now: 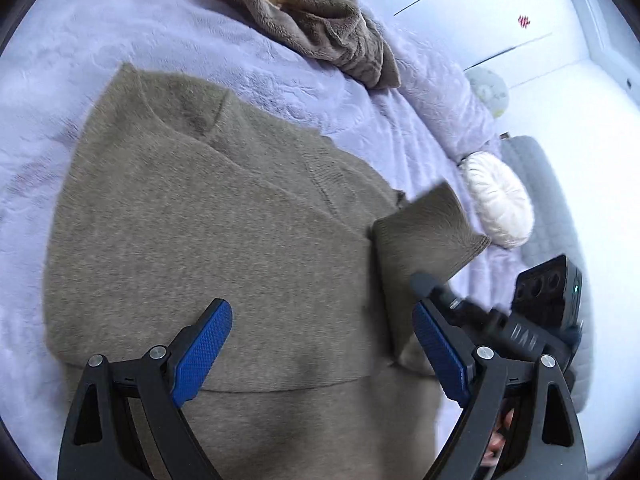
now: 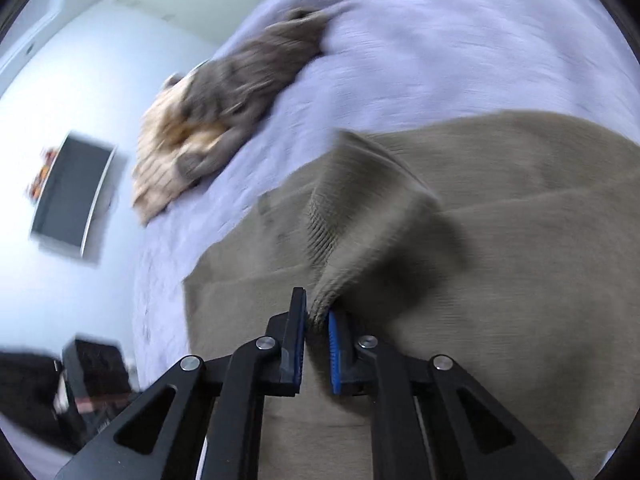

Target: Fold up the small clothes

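Two hand-held grippers work on one garment, and we take them from left to right. Our left hand-held gripper hangs over the olive-brown knitted sweater, its blue pads spread wide with nothing between them. That sweater lies flat on the pale lilac quilted bedspread, directly beneath and ahead of this gripper; its ribbed hem runs crosswise just under the pads.

To the right, the ribbed sleeve cuff stands lifted off the body of the sweater. In the right wrist view, our right hand-held gripper is closed on that sleeve, the knit pinched between its pads. The sleeve's long axis runs away from the right gripper, up and across the sweater's body, so we judge that the coming fold turns on carrying it inward along that line. The right hand is plainly the nearer one to the sleeve; the left is free to steady the body.

By count: one sweater in hand, one heap of grey-brown fleece and cream knit clothes well apart at the far side of the bed, one round white pleated cushion, and one dark wall screen.
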Demonstrator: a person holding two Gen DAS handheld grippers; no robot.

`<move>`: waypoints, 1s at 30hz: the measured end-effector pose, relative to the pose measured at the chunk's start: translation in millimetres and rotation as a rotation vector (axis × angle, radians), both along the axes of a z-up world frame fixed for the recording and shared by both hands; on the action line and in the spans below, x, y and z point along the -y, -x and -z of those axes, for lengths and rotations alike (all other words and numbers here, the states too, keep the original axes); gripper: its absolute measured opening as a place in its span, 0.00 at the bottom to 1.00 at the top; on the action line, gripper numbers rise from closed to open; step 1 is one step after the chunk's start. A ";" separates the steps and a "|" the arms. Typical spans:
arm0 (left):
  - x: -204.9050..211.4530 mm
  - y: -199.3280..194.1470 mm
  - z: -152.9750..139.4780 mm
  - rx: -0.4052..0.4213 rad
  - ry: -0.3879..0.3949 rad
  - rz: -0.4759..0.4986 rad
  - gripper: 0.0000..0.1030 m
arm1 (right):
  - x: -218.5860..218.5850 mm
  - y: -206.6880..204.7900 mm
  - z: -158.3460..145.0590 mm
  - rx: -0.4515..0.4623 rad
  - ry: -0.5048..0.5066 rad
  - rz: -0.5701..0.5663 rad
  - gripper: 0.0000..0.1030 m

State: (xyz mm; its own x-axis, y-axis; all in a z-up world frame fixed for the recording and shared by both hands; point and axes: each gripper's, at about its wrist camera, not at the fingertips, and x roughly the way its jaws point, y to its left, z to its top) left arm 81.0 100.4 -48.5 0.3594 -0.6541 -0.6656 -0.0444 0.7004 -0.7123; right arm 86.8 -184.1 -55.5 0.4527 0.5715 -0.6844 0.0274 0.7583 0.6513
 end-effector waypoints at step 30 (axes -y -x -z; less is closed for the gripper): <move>46.1 -54.6 -40.0 0.053 0.016 0.075 0.05 | 129.0 124.9 58.0 -0.177 -0.264 0.389 0.45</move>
State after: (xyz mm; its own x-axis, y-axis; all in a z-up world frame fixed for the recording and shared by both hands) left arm 135.7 54.3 -8.5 0.3433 -0.6912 -0.6360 0.0460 0.6887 -0.7236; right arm -38.2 -313.1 -113.5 0.5570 0.5476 -0.6244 0.4023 0.4798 0.7797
